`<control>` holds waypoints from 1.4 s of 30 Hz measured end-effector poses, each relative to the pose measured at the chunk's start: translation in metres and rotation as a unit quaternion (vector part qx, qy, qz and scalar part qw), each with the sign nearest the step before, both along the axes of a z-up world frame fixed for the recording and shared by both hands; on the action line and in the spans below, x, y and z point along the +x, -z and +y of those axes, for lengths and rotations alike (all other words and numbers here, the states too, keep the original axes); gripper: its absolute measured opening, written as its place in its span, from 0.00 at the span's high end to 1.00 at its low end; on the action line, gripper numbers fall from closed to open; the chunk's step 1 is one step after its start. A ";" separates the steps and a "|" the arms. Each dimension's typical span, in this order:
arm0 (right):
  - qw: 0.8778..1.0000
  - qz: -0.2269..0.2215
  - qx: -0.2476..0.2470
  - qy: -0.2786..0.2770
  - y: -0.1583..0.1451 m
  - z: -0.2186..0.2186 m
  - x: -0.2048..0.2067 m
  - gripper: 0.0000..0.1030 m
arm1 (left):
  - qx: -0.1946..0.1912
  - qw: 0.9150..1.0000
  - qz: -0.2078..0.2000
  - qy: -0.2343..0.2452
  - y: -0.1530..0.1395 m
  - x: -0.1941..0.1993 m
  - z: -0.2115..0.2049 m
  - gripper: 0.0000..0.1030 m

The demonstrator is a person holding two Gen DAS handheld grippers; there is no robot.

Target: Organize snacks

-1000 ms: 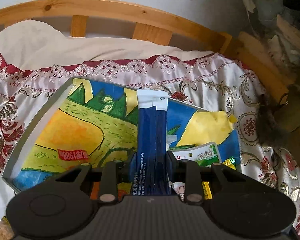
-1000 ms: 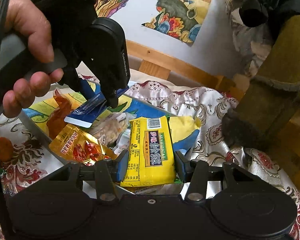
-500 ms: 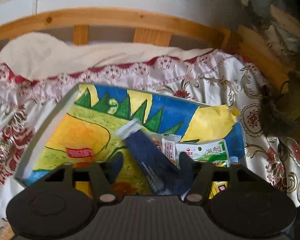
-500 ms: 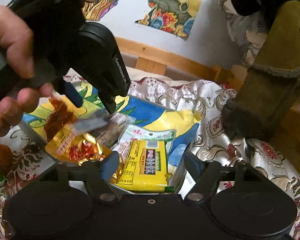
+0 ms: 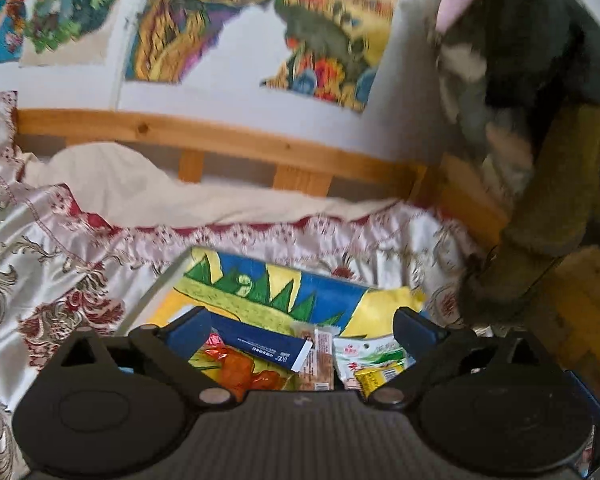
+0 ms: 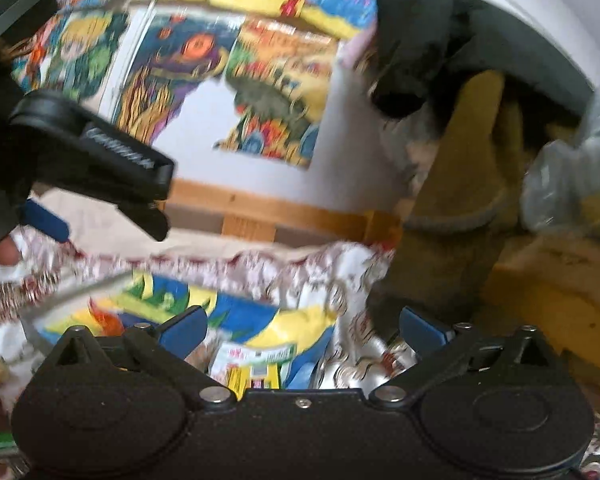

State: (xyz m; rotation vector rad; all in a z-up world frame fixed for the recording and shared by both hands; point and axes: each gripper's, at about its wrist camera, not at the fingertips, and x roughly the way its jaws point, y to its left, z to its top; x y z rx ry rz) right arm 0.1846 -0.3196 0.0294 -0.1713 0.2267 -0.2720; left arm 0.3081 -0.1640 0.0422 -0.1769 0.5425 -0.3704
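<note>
Both packets have just been let go. A second ago the left gripper (image 5: 302, 326) pinched the blue stick (image 5: 260, 340) upright and the right gripper (image 6: 303, 327) was clamped on the yellow pack (image 6: 256, 376). Now both sets of fingers are spreading wide with nothing between them, and both tools have lifted back from the tray (image 5: 156, 292) on the bed.

That puts two more snacks in the tray. The stick lies flat, just beside the orange bag (image 5: 244, 368).

Count in the tray, as far as the fingers let me see: one blue stick, one orange bag, one pale sausage pack (image 5: 320, 356), one white-green pouch (image 5: 372, 354) and one yellow pack. Anything lower is hidden.
</note>
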 end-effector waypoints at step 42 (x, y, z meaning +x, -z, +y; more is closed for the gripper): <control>0.998 0.026 0.047 -0.045 -0.028 0.086 -0.211 0.01 | 0.085 0.991 -0.037 -0.100 0.034 -0.256 0.166 0.00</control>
